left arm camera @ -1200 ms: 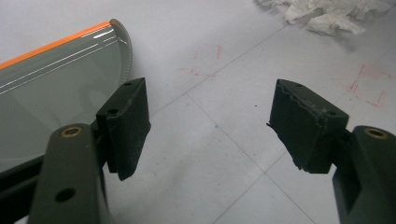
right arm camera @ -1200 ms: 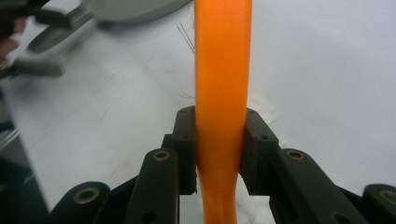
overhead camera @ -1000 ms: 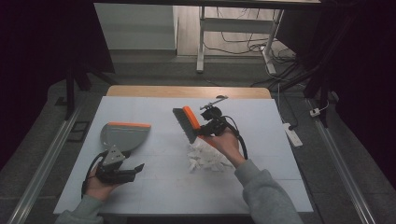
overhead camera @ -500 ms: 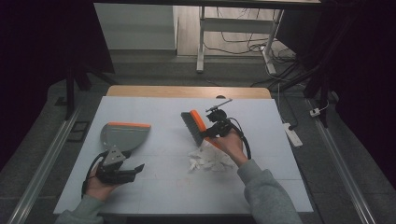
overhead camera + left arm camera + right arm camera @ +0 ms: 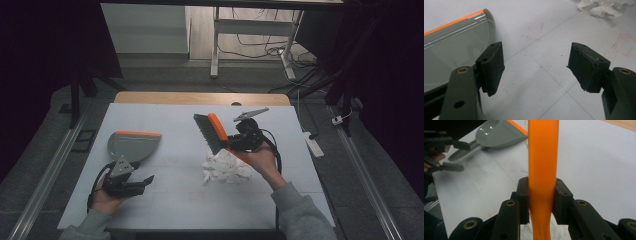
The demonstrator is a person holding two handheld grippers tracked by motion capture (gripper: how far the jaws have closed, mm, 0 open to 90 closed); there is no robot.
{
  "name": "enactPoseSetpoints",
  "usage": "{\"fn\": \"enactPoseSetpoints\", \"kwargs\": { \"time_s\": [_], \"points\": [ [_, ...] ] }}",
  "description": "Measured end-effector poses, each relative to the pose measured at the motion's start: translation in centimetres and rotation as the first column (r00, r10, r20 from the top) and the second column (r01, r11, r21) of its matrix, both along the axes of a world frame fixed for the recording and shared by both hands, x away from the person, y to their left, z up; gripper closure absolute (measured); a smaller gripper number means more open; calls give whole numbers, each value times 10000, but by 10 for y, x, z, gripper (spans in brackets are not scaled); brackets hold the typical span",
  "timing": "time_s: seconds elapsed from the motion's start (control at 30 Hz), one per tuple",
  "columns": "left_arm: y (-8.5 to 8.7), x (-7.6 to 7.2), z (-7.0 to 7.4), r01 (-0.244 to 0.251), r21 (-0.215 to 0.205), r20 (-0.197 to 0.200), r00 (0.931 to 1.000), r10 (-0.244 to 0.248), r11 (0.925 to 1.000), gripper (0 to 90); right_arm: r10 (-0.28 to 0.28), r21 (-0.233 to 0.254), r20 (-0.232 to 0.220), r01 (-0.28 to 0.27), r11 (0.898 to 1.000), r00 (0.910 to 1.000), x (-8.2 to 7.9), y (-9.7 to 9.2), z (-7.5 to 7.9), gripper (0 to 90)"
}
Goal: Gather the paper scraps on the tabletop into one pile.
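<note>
Our right tool (image 5: 231,142) clamps the orange handle of the brush (image 5: 210,131), bristles raised above the crumpled paper (image 5: 225,166) mid-tabletop, ready to sweep. Our left tool (image 5: 145,181) waits open near the front-left edge beside the dustpan (image 5: 131,145), ready to grasp it.

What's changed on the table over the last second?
The right gripper, shut on the brush, has carried it to the right and slightly toward the table's far edge, beyond the paper scraps. The left gripper stayed open near the dustpan; dustpan and scraps haven't moved.
</note>
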State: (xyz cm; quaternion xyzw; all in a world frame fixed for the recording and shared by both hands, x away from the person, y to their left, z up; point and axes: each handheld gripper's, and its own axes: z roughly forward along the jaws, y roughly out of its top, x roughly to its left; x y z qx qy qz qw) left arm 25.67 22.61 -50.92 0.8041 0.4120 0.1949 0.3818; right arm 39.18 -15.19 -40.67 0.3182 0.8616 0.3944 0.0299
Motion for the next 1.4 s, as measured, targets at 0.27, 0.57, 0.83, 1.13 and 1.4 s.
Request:
{"fn": "enactPoseSetpoints", "kwargs": {
  "time_s": [0.27, 0.57, 0.83, 1.13, 1.4],
  "points": [
    [0, 0, 0, -22, -10, 6, 10000, 22, 10000, 298, -572, -203, 357, 579, 9981, 9977, -16, -43, -5, 706],
    [-1, 0, 0, -60, -6, 3, 10000, 60, 10000, 298, -1108, -363, 782, 1139, 9928, 9908, -38, -89, -23, 706],
    [-1, 0, 1, -107, -18, 33, 9999, 107, 9999, 298, -1671, -174, 1004, 1696, 9854, 9808, -59, -127, -39, 706],
    [-3, 0, 1, -97, -20, 11, 10000, 97, 10000, 298, -2192, 156, 1202, 2190, 9756, 9682, -75, -161, -55, 706],
    [-5, 0, 1, -42, -4, 15, 10000, 42, 10000, 298, -2311, 167, 1585, 2315, 9727, 9599, -77, -166, -62, 706]
  ]
}}
